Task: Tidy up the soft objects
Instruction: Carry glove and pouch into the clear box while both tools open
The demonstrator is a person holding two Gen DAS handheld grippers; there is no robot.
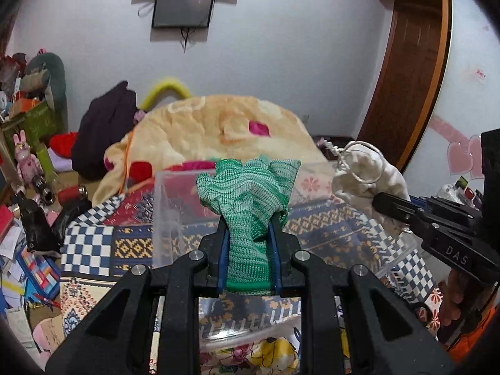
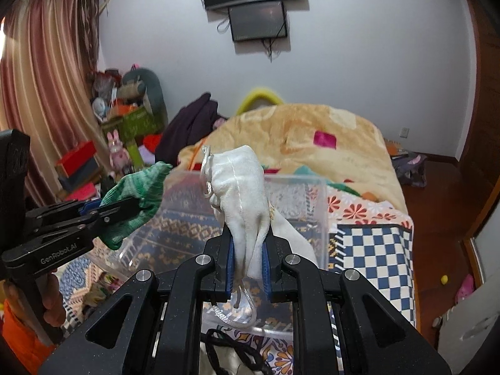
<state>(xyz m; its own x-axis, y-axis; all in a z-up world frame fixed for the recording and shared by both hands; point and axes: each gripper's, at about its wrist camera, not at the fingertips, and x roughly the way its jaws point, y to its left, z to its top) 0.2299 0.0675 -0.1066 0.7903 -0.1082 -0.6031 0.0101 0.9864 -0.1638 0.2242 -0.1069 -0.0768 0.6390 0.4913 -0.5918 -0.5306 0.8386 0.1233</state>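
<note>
1. Left tongs [image 1: 248, 237] pinch a green knitted glove [image 1: 248, 193], held above a clear plastic bin [image 1: 162, 218].
2. Right tongs [image 2: 248, 247] pinch a white drawstring cloth pouch [image 2: 240, 184] over the same bin, which sits on the patterned bed [image 2: 375, 243].

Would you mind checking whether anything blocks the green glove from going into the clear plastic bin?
Nothing visible does. The left gripper holds the green glove just before the open-topped clear plastic bin; the right gripper, holding the white drawstring pouch, is off to the side.

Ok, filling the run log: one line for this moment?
left claw: holding green glove | right claw: holding white pouch | both above clear bin
</note>
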